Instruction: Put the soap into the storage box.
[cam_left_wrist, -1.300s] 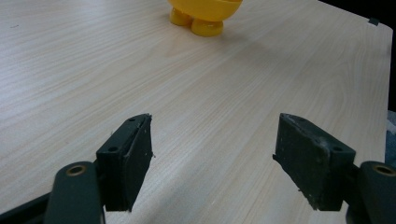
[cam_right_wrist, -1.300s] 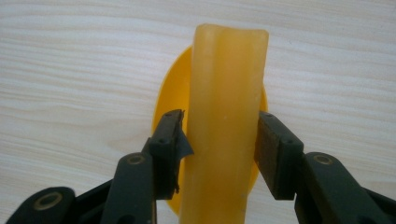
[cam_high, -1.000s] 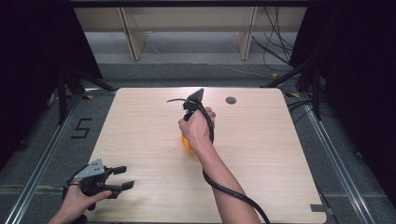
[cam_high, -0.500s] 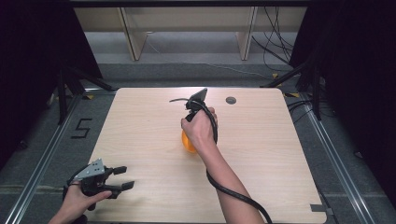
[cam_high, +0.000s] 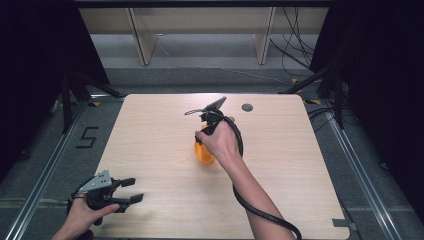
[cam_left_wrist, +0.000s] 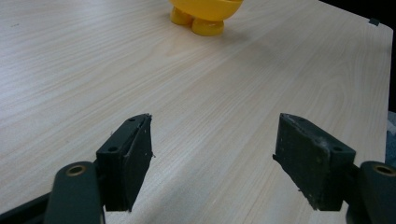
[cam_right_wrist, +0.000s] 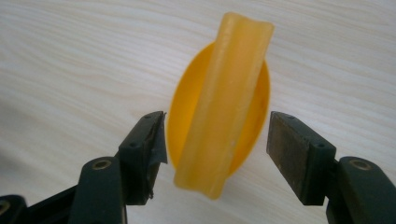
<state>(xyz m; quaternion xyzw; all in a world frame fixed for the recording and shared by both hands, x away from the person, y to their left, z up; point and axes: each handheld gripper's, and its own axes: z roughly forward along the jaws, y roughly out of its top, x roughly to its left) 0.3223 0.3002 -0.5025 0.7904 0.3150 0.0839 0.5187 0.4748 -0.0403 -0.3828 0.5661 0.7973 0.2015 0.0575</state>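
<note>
Yellow bowl; paler yellow-orange stick; light wood-grain table; black grippers.

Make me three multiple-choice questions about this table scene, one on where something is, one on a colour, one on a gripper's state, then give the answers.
1. Where does the left hand-held gripper sit?
A. near corner of the table, at the person's left
B. over the yellow bowl
C. at the far right corner

2. What colour is the bowl?
A. blue
B. yellow
C. green

3. How do the jaws of the right hand-held gripper stand?
A. shut tight on the bowl
B. shut on nothing
C. open, either side of the pale stick lying across the bowl

Answers: 1 A, the high view shows it there. 2 B, the right gripper view shows it plainly yellow. 3 C, gaps show between each jaw and the stick.
</note>
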